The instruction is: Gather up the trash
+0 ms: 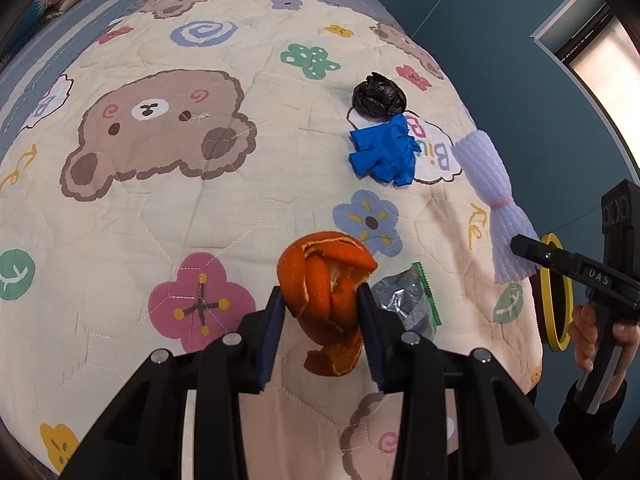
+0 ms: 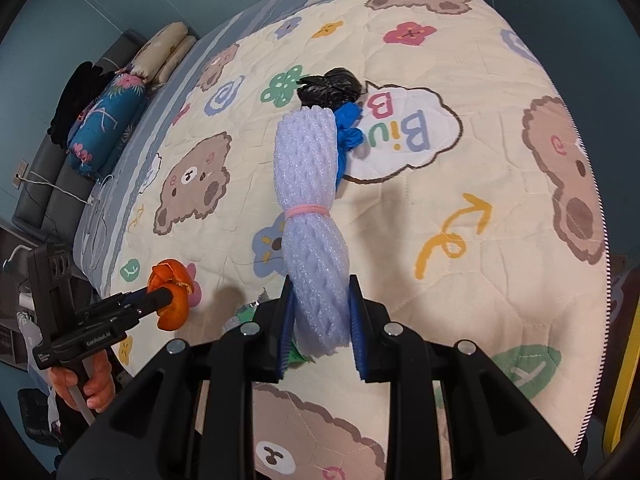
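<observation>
Pointing away from the right tongs [image 2: 320, 320], foam net [image 2: 310, 216] lengthwise.

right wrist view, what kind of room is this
Most likely a bedroom: a bed under a quilted bear-print cover, folded bedding and a floral bolster stacked by the padded headboard.

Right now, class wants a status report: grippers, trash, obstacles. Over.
Left gripper shut on orange peel. Right gripper shut on foam net. Black bag, blue glove, clear wrapper on quilt. Nothing blocking.
</observation>
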{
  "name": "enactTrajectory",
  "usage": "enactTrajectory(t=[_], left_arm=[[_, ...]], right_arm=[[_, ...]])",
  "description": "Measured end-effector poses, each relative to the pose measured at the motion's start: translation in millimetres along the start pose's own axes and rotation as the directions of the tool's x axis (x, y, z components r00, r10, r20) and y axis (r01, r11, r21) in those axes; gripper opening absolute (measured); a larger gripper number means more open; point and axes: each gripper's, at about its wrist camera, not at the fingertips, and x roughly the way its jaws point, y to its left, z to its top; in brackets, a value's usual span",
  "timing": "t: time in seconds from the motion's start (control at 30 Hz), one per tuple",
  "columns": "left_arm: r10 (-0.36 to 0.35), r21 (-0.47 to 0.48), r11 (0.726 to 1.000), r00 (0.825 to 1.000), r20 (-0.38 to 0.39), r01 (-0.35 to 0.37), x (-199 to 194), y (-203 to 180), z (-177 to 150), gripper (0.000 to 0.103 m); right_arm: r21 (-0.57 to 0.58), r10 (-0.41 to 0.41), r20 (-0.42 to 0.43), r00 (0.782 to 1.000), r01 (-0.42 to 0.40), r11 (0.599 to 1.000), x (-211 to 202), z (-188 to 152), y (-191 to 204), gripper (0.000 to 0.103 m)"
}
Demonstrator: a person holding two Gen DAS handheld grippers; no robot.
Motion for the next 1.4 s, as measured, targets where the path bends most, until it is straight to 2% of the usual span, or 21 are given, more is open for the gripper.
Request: enactTrajectory(t=[0.97, 1.4], left_arm=[[-0.051, 0.138, 0.989, 0.998, -0.026, 0.054, 2.0, -104.4, 0.9, 0.035], [-0.117, 0.198, 0.972, 0.991, -0.058, 0.126, 17.6, -165.5, -1.9, 0.035]], right_arm=[[0.143, 0.0, 0.063, 0.998, -0.009, 0.99, -47.3, -39.1, -96.6, 0.024], [0.221, -0.026, 0.097, 0.995, 0.004, 0.975, -72.8, -56.9, -143.3, 0.024]])
